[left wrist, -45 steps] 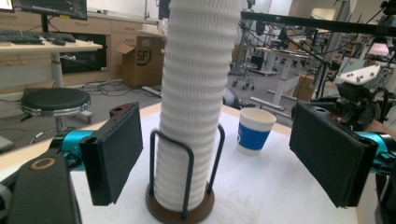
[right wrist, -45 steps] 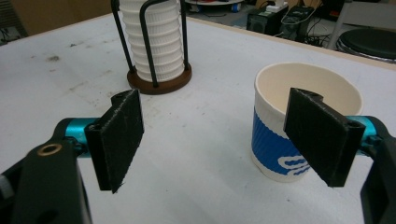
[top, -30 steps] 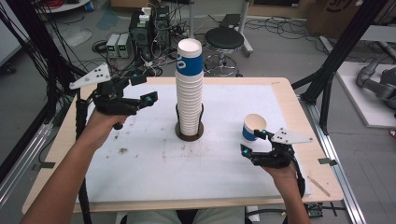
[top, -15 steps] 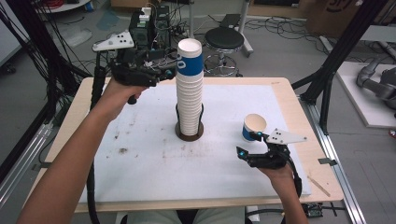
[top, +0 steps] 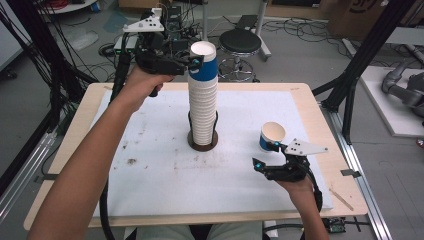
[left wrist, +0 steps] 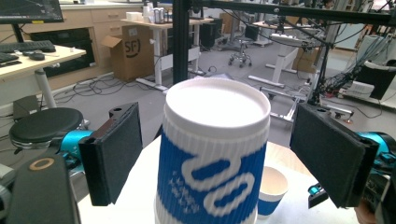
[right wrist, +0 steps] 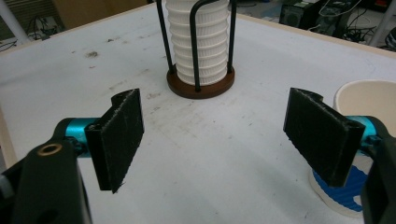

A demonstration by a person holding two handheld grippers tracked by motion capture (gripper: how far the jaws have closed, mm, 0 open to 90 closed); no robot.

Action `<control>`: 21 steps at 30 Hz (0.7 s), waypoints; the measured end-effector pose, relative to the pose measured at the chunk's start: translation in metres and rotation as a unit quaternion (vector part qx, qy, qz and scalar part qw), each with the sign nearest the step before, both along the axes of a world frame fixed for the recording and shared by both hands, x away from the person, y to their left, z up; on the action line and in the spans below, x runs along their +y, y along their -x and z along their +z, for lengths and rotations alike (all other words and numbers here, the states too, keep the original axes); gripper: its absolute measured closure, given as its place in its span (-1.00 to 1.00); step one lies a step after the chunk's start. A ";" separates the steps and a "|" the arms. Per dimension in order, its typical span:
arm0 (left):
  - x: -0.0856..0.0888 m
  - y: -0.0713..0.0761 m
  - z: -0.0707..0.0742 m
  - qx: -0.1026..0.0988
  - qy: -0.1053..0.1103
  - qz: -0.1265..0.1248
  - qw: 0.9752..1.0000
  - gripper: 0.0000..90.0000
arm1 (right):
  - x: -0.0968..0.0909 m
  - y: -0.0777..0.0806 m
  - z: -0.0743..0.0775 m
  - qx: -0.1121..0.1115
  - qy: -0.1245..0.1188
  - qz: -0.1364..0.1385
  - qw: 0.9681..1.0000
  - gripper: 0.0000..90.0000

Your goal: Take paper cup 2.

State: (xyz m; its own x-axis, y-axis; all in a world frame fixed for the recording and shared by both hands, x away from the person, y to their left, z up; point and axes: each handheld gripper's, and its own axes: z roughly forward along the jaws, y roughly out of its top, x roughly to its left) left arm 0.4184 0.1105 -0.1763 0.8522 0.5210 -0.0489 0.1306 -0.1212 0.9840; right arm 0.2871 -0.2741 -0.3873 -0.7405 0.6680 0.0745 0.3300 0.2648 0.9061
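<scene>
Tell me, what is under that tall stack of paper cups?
The stack of cups stands on a round brown base with dark wire uprights. The base's middle is covered by the cups.

We are looking along our right tool (right wrist: 212,140), its two black padded jaws rising from the lower left and lower right of the frame, standing wide apart with nothing between them. At the top centre, a stack of white ribbed cups (right wrist: 198,37) is standing inside a dark wire holder on a round brown base (right wrist: 201,86). A single blue-and-white cup (right wrist: 359,116) is sitting at the right edge, just behind the right jaw. The white desk (right wrist: 93,84) is showing scuffs and specks.
</scene>
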 end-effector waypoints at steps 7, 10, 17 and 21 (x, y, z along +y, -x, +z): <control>-0.014 -0.008 -0.003 0.014 -0.021 -0.004 1.000 -0.61 | -0.002 0.000 0.000 0.000 0.000 -0.002 1.000 -0.54; -0.016 -0.010 -0.005 0.017 -0.025 -0.002 1.000 -0.55 | -0.003 0.000 -0.001 -0.001 0.000 -0.002 1.000 -0.54; -0.015 -0.012 -0.005 0.023 -0.025 -0.004 0.999 -0.39 | -0.004 0.001 -0.001 0.002 -0.002 -0.004 1.000 -0.54; -0.015 -0.011 -0.001 0.019 -0.027 -0.006 0.999 -0.37 | -0.005 0.001 -0.001 -0.002 -0.003 -0.004 1.000 -0.54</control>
State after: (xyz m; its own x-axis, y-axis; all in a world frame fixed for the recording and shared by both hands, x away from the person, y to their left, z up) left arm 0.4294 0.0954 -0.1777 0.8559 0.5143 -0.0540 0.1668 -0.1757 0.9702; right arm 0.2866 -0.2789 -0.3884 -0.7348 0.6741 0.0747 0.3283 0.2572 0.9089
